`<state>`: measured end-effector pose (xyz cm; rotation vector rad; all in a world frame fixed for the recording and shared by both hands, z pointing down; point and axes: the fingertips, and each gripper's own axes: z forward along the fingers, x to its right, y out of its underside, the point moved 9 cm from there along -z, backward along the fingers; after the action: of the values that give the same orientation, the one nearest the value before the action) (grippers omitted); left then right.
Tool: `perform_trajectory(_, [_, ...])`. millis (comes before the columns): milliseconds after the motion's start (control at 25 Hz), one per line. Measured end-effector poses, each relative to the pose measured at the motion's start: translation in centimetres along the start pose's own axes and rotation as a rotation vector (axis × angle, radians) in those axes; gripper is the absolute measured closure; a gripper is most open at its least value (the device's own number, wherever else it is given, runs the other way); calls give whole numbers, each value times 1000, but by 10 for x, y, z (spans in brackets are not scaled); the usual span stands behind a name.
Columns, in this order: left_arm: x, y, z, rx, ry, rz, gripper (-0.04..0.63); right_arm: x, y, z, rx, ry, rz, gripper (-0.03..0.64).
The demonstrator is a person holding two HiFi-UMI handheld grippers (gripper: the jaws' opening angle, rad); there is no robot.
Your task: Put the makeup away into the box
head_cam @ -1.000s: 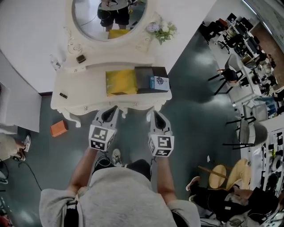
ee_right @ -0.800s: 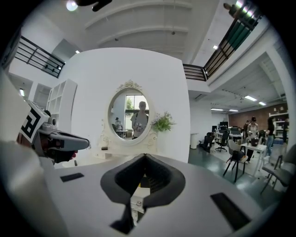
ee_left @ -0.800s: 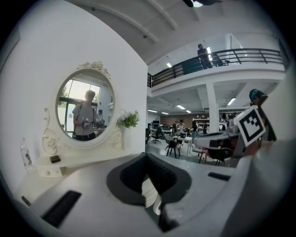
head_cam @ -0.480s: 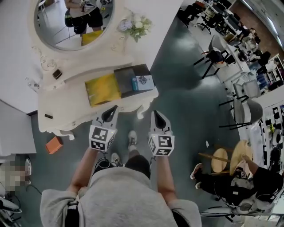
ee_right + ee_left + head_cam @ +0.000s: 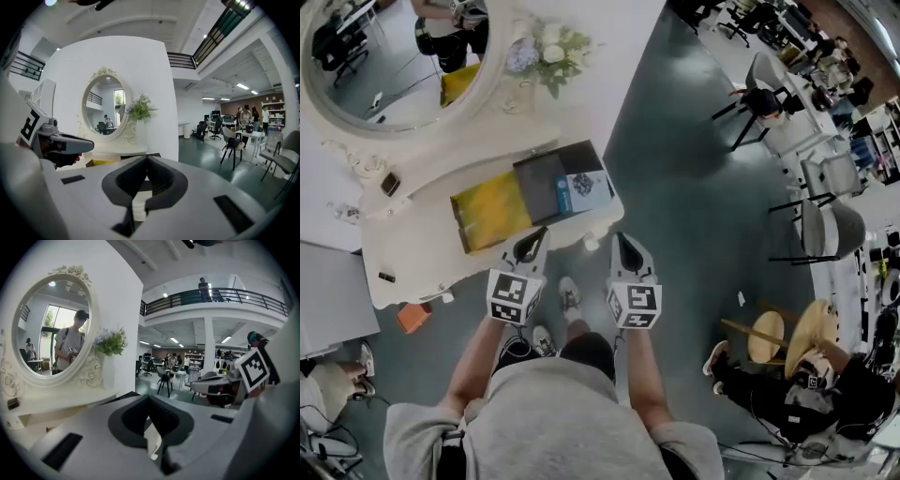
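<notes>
A white dressing table [image 5: 412, 258] stands at the upper left of the head view. On it lie a yellow box [image 5: 490, 214], a dark open box [image 5: 542, 184] and a small blue and white makeup carton [image 5: 583, 187]. My left gripper [image 5: 533, 240] and right gripper [image 5: 619, 242] hang side by side over the floor just in front of the table's near edge, apart from it. Both are shut with nothing between their fingers. From the left gripper view my left gripper [image 5: 150, 400] points past the oval mirror [image 5: 47, 329]. My right gripper [image 5: 146, 162] faces the same mirror [image 5: 105, 110].
A flower bunch [image 5: 546, 49] sits beside the mirror frame. Small dark items [image 5: 391, 183] lie on the table shelf. An orange box [image 5: 412, 317] lies on the floor at left. Chairs [image 5: 825, 230], a wooden stool [image 5: 787, 342] and a seated person [image 5: 787, 398] are on the right.
The table has slid left and turned in the head view as I moved. Both grippers have come nearer its front right edge, still shut and empty.
</notes>
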<state>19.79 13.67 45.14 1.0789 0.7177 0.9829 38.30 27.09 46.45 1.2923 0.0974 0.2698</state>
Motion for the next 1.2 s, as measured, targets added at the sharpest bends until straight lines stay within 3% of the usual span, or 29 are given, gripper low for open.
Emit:
perform_trajectory(360, [-17, 22, 73, -109, -2, -44, 595, 38, 33, 73, -119, -33, 94, 603])
perform_trajectory(520, [-25, 31, 91, -147, -8, -61, 595, 48, 49, 96, -166, -62, 204, 599])
perform_trajectory(560, [-27, 33, 94, -155, -9, -64, 595, 51, 53, 102, -177, -80, 247, 551])
perform_trajectory(600, [-28, 35, 97, -163, -11, -67, 595, 53, 58, 108, -189, -100, 295, 447])
perform_trajectory(640, [-30, 36, 99, -171, -13, -69, 595, 55, 62, 114, -200, -113, 343, 407])
perform_trajectory(720, [-33, 40, 103, -186, -16, -73, 595, 60, 72, 125, -218, -120, 419, 389])
perform_trajectory(1120, [-44, 51, 115, -235, -39, -90, 595, 73, 92, 158, -287, -135, 533, 388])
perform_trajectory(1200, [-46, 51, 117, -237, -40, -92, 595, 74, 92, 161, -292, -127, 532, 471])
